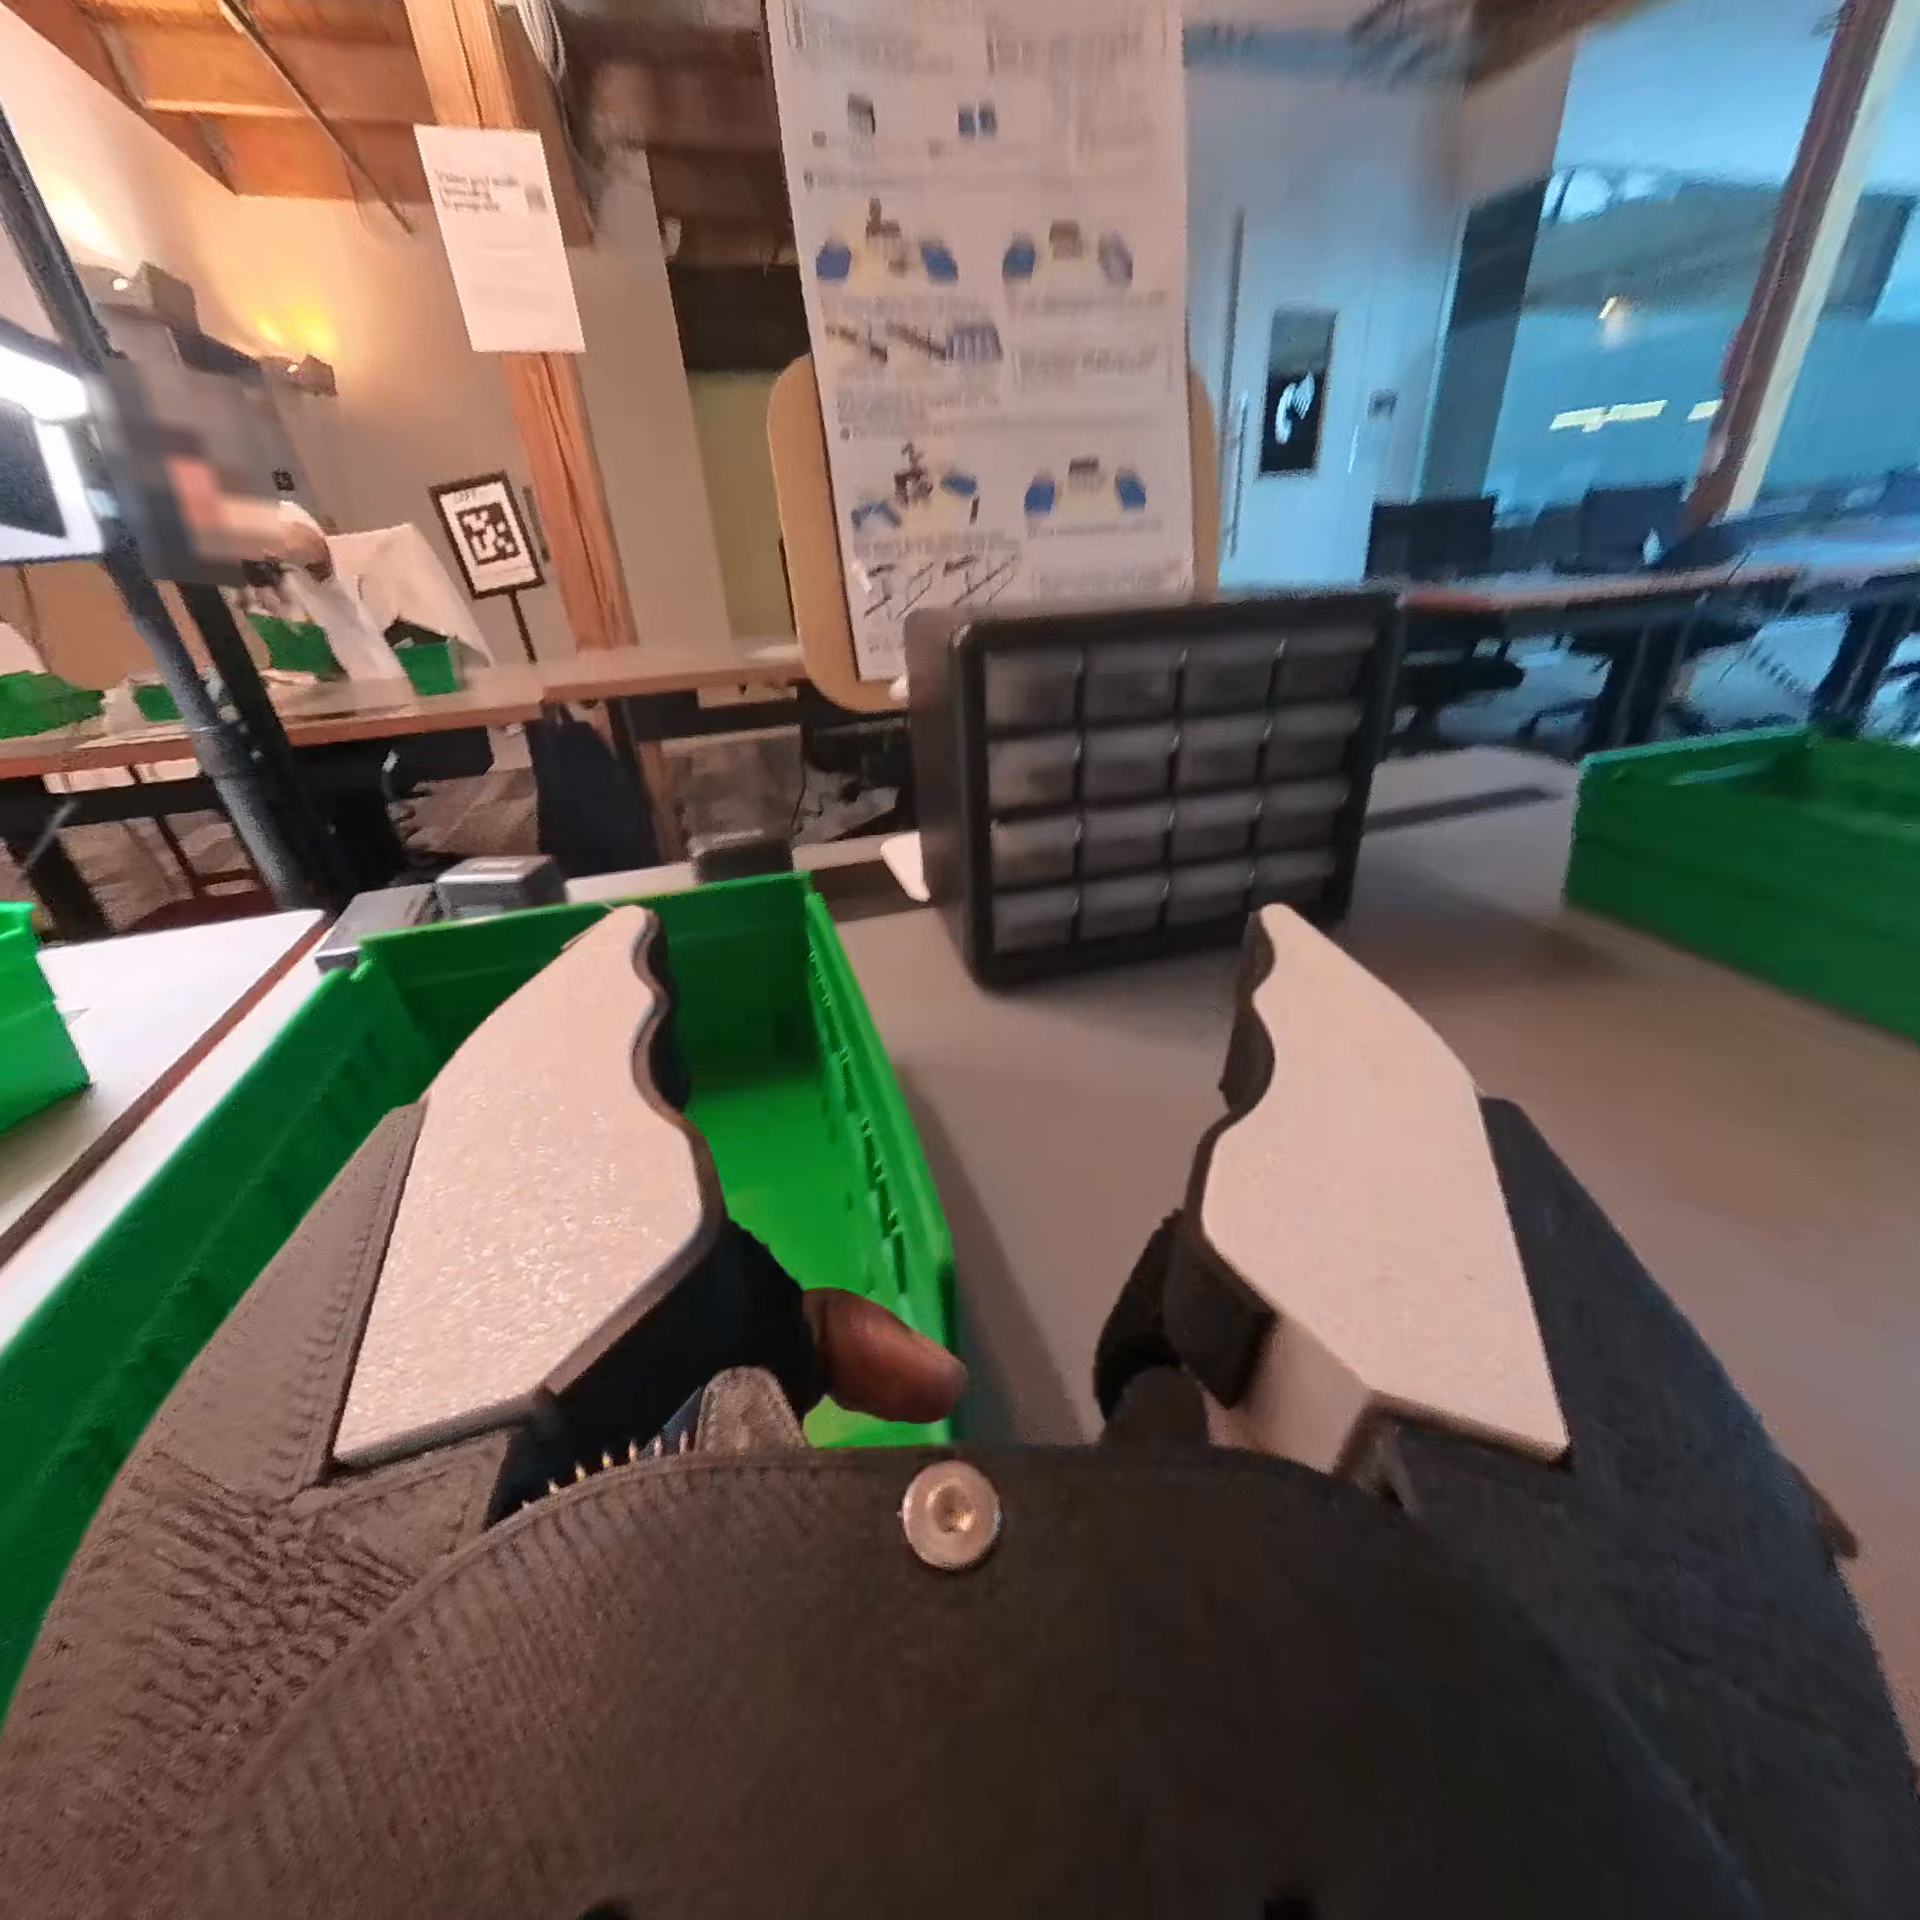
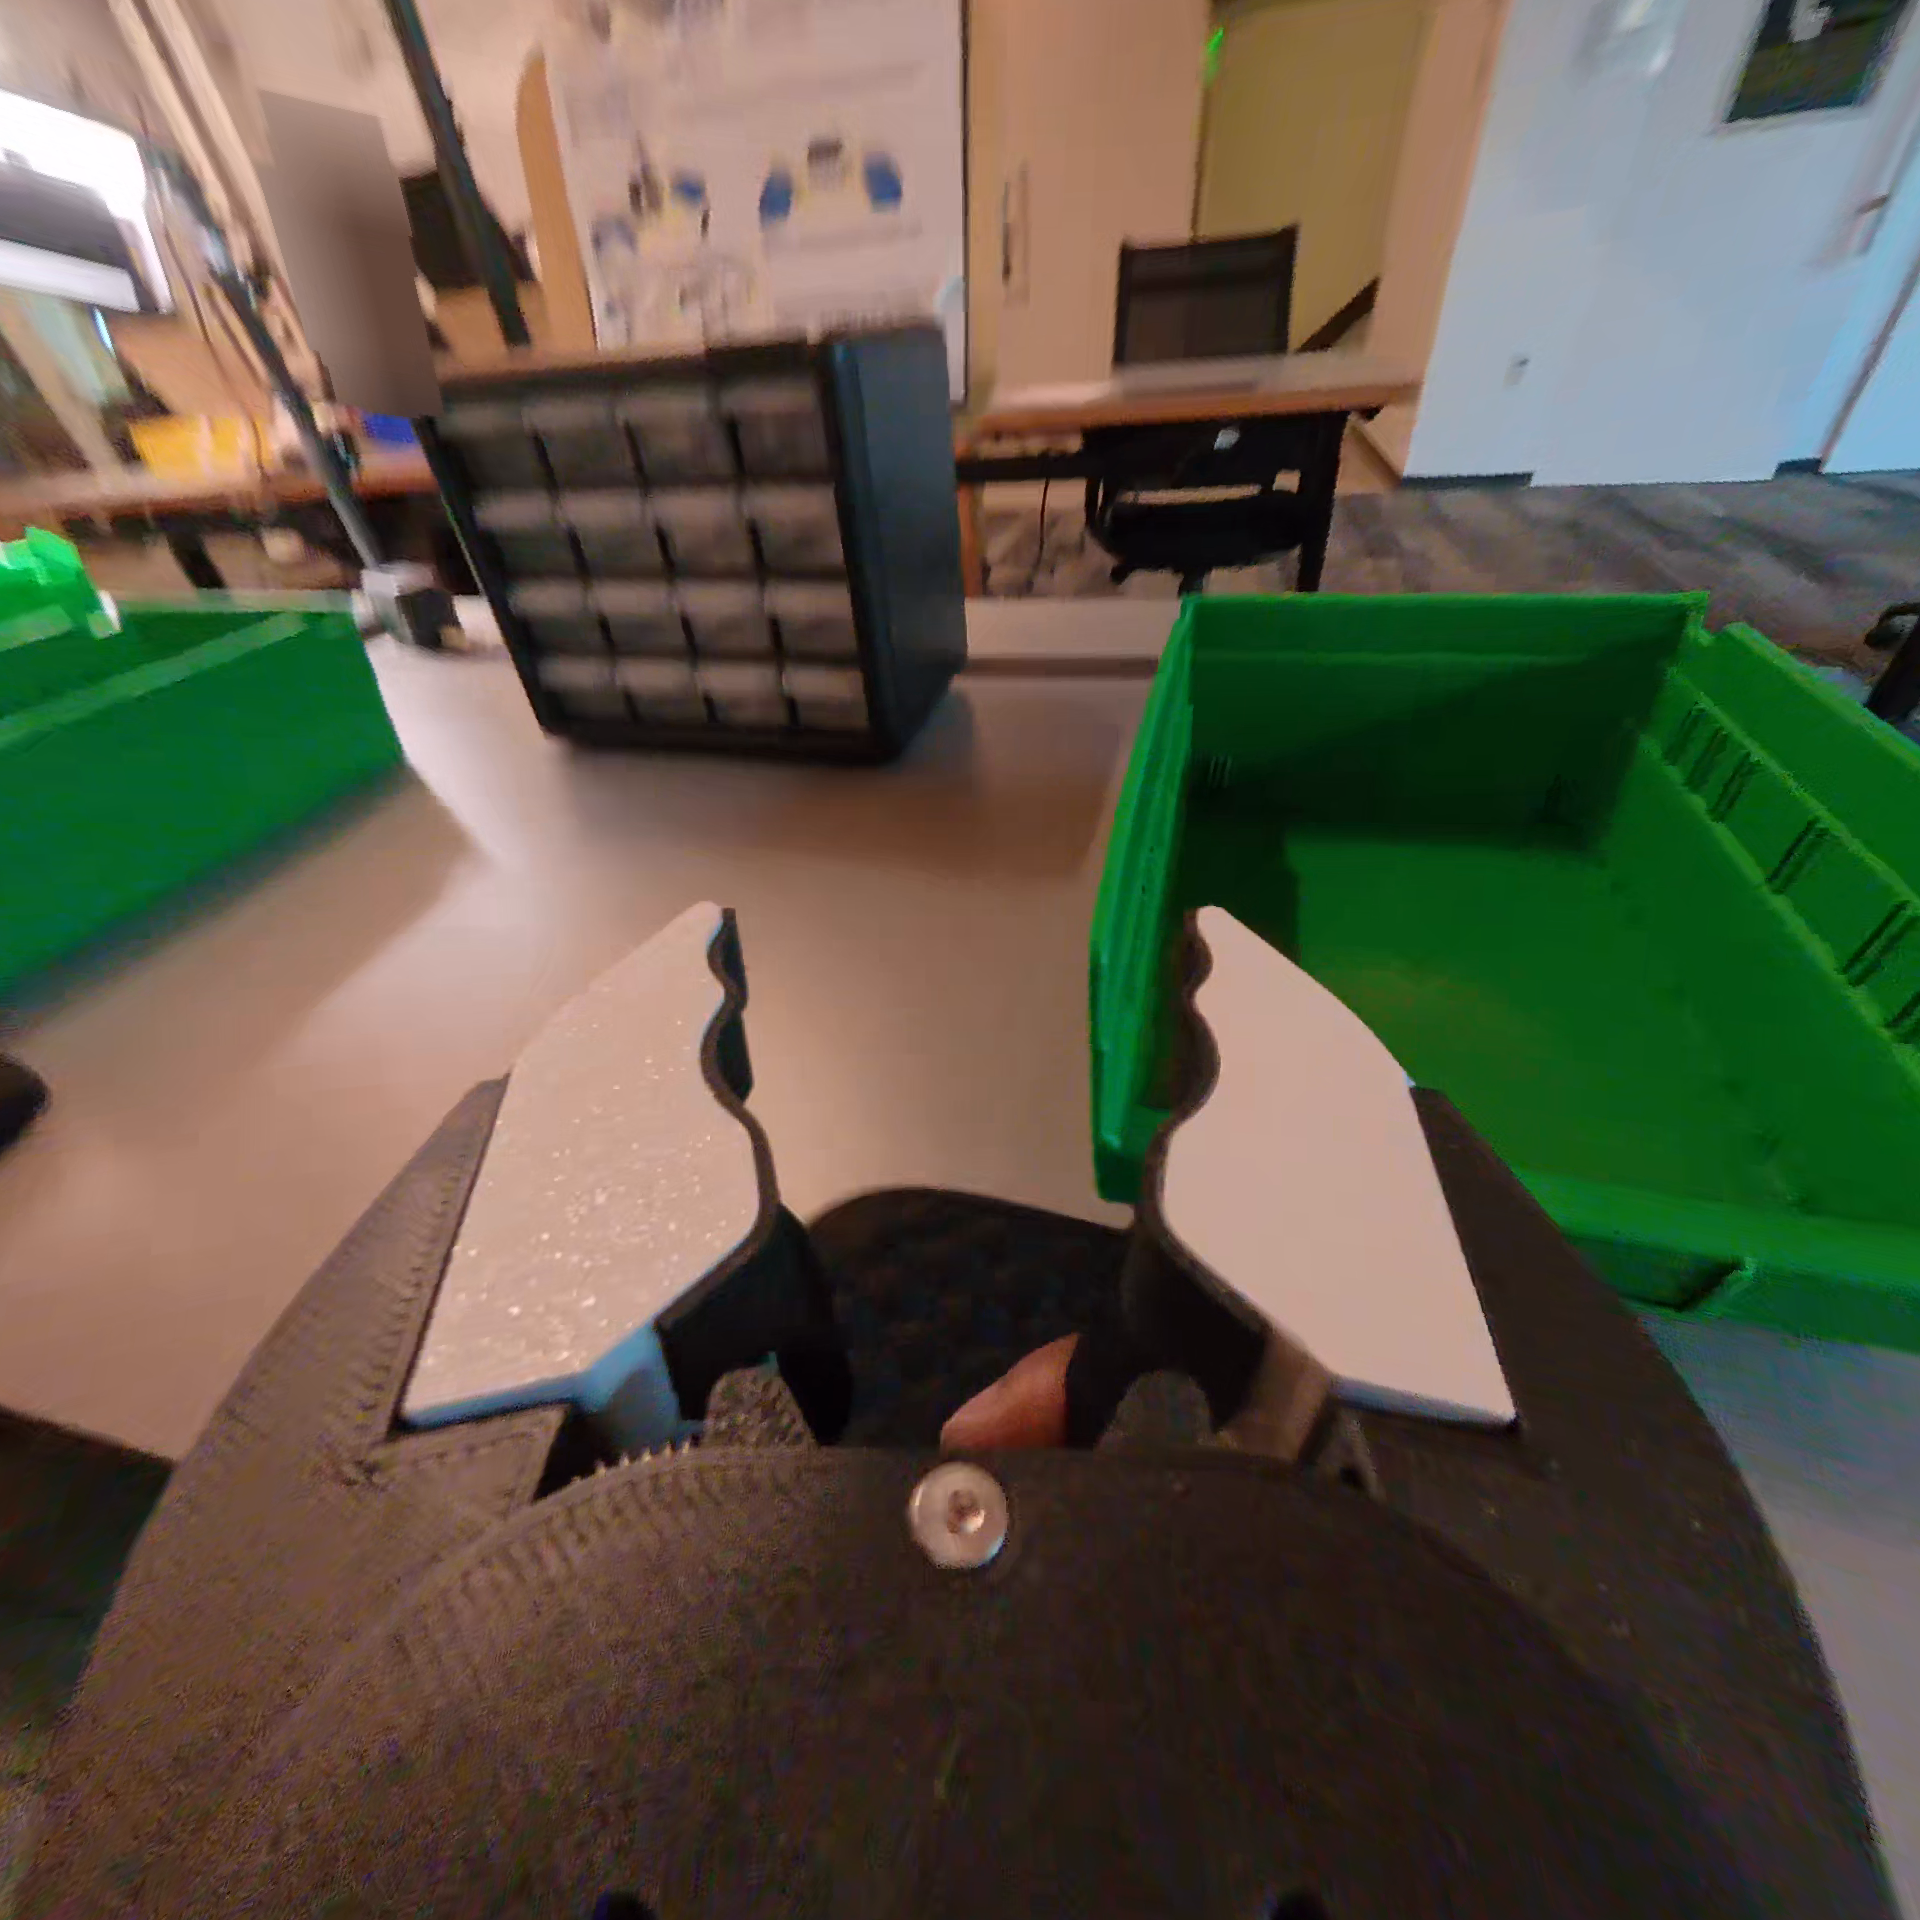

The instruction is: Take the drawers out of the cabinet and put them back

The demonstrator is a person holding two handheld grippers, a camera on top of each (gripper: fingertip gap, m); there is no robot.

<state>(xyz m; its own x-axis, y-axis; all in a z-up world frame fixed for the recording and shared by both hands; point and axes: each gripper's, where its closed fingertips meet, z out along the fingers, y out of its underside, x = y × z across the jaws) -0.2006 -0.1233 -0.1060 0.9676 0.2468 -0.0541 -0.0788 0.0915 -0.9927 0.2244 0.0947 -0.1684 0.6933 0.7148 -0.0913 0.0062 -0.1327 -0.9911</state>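
A black cabinet (image 1: pixel 1169 779) with a grid of small grey drawers stands upright on the grey table, ahead of both grippers. All drawers seem to be in their slots. It also shows in the right wrist view (image 2: pixel 707 551), turned slightly. My left gripper (image 1: pixel 956 935) is open and empty, well short of the cabinet. My right gripper (image 2: pixel 961 930) is open and empty, also well short of it.
A green bin (image 1: pixel 831 1039) lies under the left gripper's left finger, empty inside. Another green bin (image 2: pixel 1507 883) lies to the right, empty; it shows at far right in the left wrist view (image 1: pixel 1745 862). Bare grey table (image 2: pixel 727 883) lies between the bins.
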